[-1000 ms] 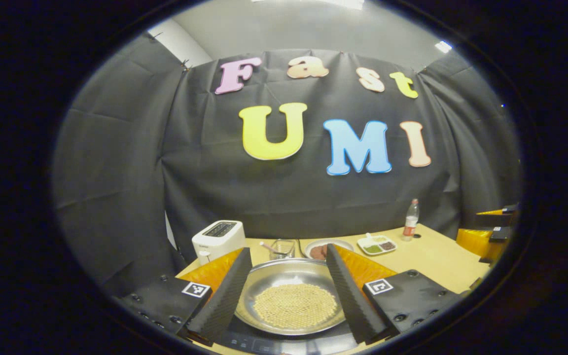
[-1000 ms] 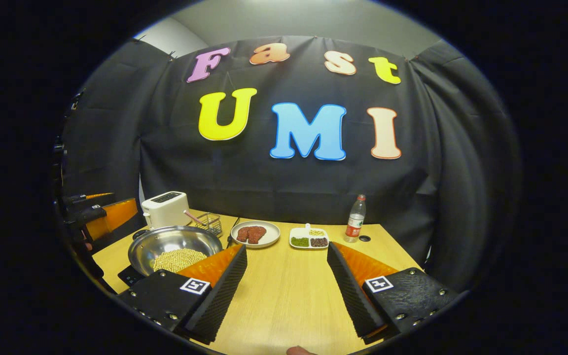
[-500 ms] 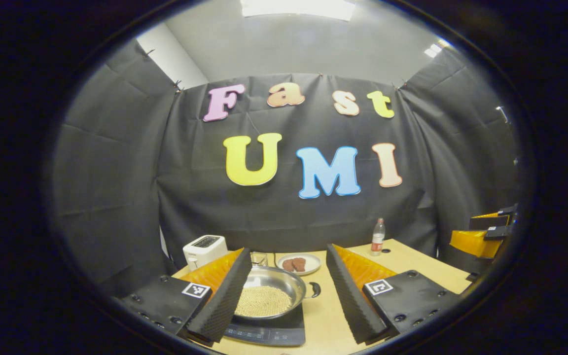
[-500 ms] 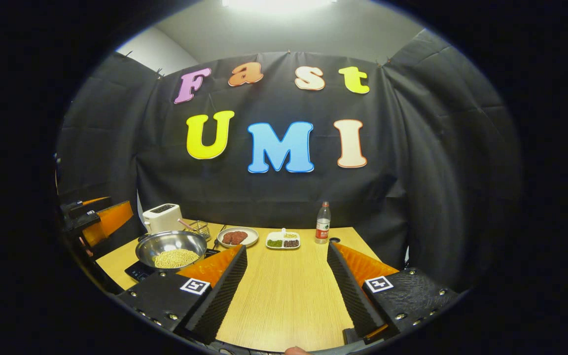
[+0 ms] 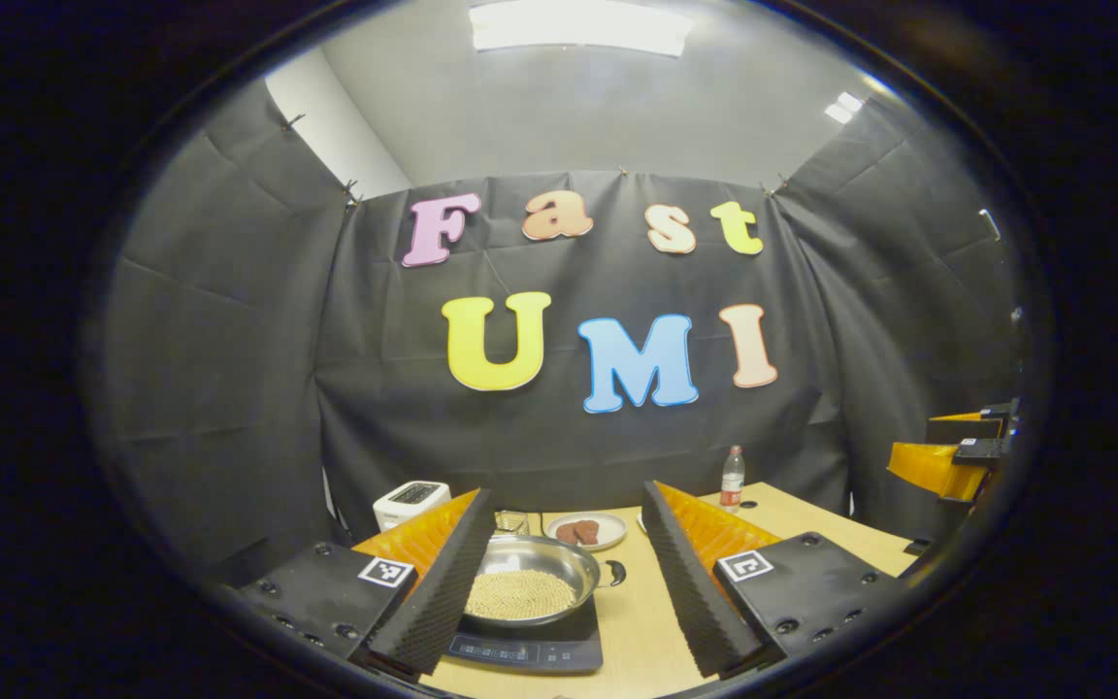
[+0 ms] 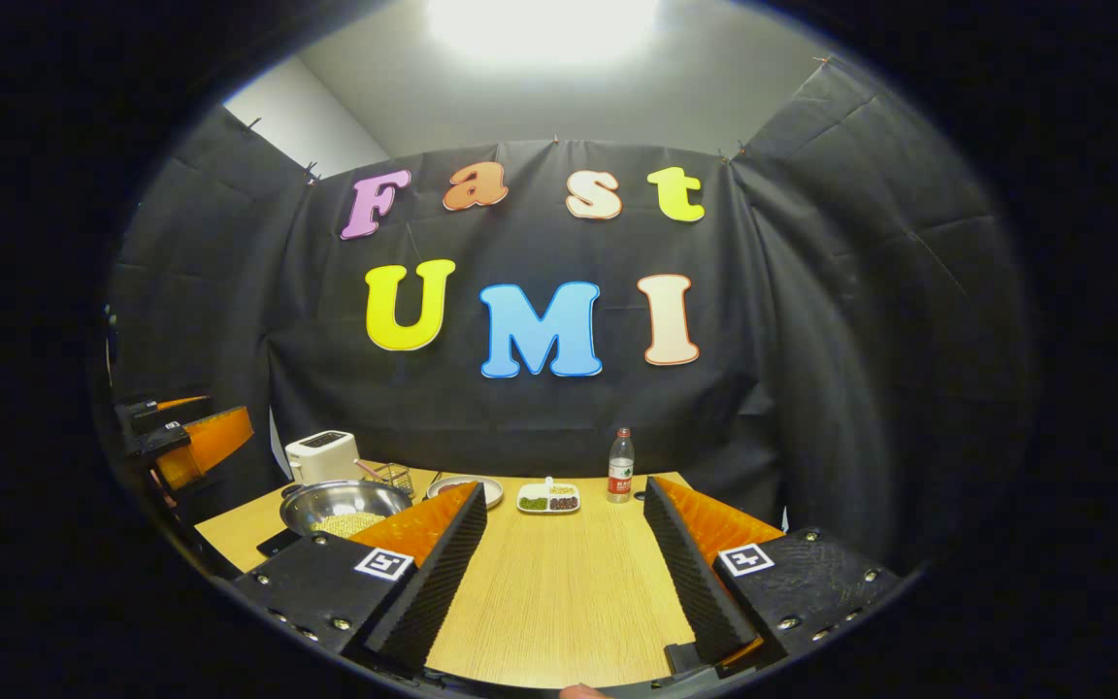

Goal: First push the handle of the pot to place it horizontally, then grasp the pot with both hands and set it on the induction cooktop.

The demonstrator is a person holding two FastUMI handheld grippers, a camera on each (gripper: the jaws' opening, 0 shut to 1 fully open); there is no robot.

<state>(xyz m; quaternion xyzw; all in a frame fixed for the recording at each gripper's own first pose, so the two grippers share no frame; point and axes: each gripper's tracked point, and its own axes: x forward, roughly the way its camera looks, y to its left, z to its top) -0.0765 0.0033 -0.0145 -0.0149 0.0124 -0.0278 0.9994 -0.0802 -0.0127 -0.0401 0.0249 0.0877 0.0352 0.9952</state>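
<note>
A steel pot [image 5: 530, 578] holding pale beans sits on the black induction cooktop [image 5: 532, 643]; a black handle [image 5: 614, 573] sticks out on its right. My left gripper [image 5: 559, 582] is open, held back from the pot at the table's near edge, nothing between its fingers. In the right gripper view the pot [image 6: 345, 503] stands at the left on the cooktop [image 6: 276, 541]. My right gripper [image 6: 564, 582] is open over bare tabletop. The other gripper appears at the far right [image 5: 952, 456] of the left gripper view and at the far left [image 6: 180, 437] of the right gripper view.
On the wooden table [image 6: 559, 592] stand a white toaster [image 6: 322, 454], a small wire basket [image 6: 394, 476], a plate of meat [image 5: 586, 530], a divided dish of seasonings [image 6: 549, 499] and a plastic bottle [image 6: 620, 466] along the back.
Both grippers have pulled back and away from the pot, which stays on the cooktop. The pot looks smaller and farther in both views, and more ceiling shows.
</note>
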